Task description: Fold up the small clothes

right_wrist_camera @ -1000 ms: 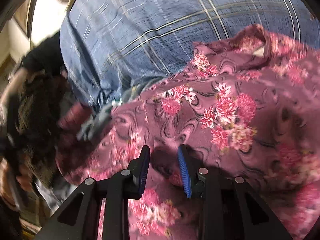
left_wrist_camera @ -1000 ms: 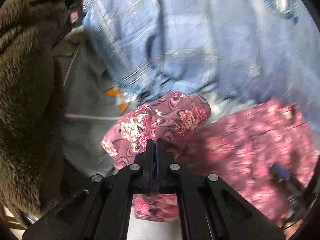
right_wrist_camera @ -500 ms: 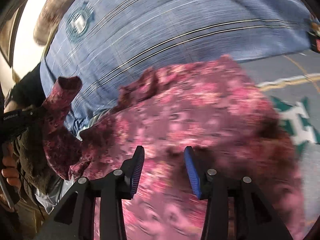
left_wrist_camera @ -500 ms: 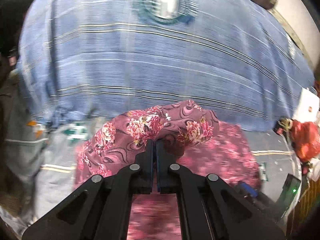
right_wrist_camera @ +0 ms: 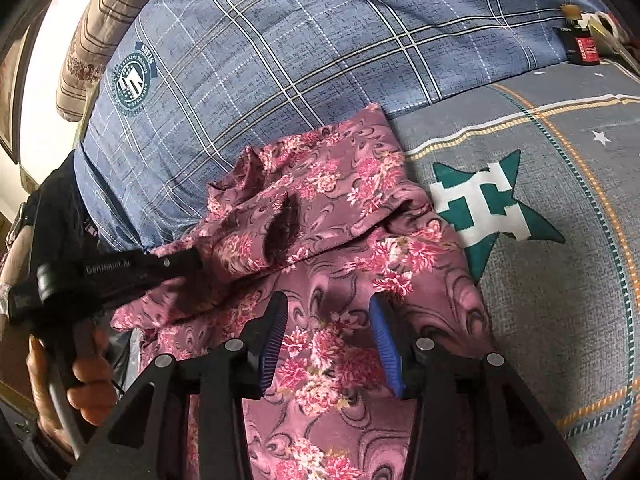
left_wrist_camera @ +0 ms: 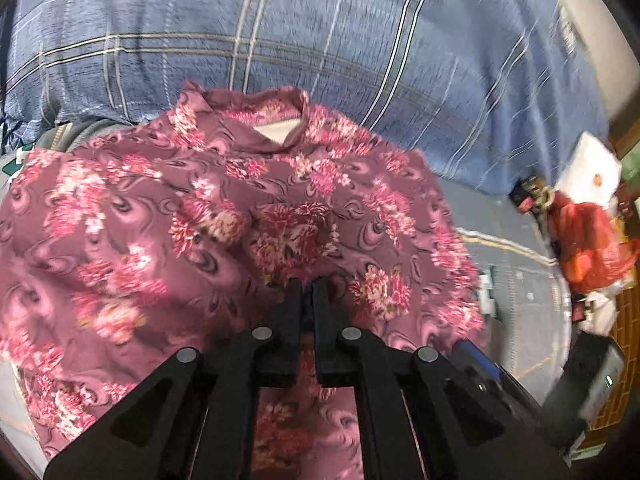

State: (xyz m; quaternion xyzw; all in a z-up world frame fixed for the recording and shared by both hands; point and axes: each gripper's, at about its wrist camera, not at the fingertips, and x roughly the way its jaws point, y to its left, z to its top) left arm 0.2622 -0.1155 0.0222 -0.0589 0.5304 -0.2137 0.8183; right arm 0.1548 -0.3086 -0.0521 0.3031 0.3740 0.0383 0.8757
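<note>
Two hand-held grippers on one floral garment

Left hand-held gripper [left_wrist_camera: 306, 294]: fingers pressed together w/ a fold of the pink floral garment [left_wrist_camera: 224, 216] pinched between them. Garment lies spread on the bed, collar end toward the blue plaid quilt [left_wrist_camera: 320, 32] and touching it.

Right hand-held gripper [right_wrist_camera: 330, 324]: fingers spread apart, blue pads [right_wrist_camera: 382, 340] showing, set over the garment's lower part w/ cloth beneath and between them; no pinch visible.

Grey star-print bedsheet [right_wrist_camera: 540, 240] lies beside the garment on the right. Red plastic bag [left_wrist_camera: 588, 240] sits at bed edge, well apart from the garment. Left-view edges blurred.
</note>
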